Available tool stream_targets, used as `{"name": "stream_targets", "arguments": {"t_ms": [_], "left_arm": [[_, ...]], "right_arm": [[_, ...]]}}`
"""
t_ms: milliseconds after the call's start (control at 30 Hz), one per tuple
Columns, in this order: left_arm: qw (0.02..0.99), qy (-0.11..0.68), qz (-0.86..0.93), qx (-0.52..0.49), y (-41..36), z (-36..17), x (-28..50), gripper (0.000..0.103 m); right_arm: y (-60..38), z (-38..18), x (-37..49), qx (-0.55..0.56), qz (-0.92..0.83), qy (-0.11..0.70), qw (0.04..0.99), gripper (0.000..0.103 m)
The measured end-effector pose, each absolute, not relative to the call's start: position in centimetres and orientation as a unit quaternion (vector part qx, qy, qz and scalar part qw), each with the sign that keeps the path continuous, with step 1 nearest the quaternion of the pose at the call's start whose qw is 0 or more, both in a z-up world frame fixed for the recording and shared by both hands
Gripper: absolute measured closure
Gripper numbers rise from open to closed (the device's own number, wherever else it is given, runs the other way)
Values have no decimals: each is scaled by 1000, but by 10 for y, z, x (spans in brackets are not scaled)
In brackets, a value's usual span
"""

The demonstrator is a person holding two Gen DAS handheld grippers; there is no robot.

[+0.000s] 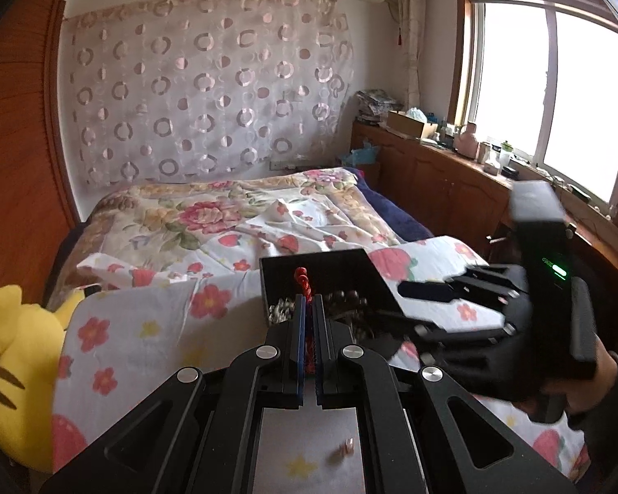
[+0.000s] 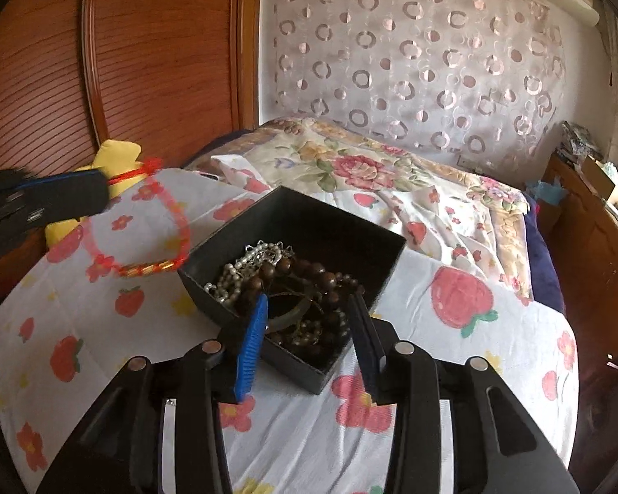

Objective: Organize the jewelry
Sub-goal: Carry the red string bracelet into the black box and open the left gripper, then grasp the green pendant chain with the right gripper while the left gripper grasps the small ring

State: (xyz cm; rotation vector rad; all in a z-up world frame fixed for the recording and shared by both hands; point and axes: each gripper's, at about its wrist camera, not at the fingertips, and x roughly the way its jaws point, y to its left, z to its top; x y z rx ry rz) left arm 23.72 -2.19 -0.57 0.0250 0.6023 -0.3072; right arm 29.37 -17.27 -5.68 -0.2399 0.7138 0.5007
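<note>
Our left hand-held gripper (image 2: pixel 103 195) is clamped on the red string bracelet (image 2: pixel 152 230), which hangs just left of the black box (image 2: pixel 309 222) on the bed, while our right hand-held gripper (image 2: pixel 309 308), fingers apart and empty, sits right over the box.

Black box (image 2: pixel 309 222) of bead necklaces (image 2: pixel 309 276)

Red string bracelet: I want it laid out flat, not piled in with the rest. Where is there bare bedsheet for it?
Held by the left gripper, the red string bracelet hangs left of the black box. Free: the bedsheet between box and yellow plush toy, and the strawberry patch right of the box. Crowded: the box, full of wooden beads and pearls, with the open right gripper over it.
</note>
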Motion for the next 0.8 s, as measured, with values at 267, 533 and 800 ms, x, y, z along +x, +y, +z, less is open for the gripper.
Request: {"name": "stream_targets", "arguments": {"t_ms": [267, 533, 800], "left_arm": [[938, 312, -151, 21, -46, -7, 282, 101], [934, 330, -135, 28, -53, -25, 291, 68], [945, 305, -103, 49, -35, -39, 250, 13]], "right_arm": [[-198, -53, 275, -107, 242, 337, 904, 60], [-200, -55, 246, -94, 266, 330, 901, 60], [-187, -74, 204, -88, 306, 344, 884, 60]]}}
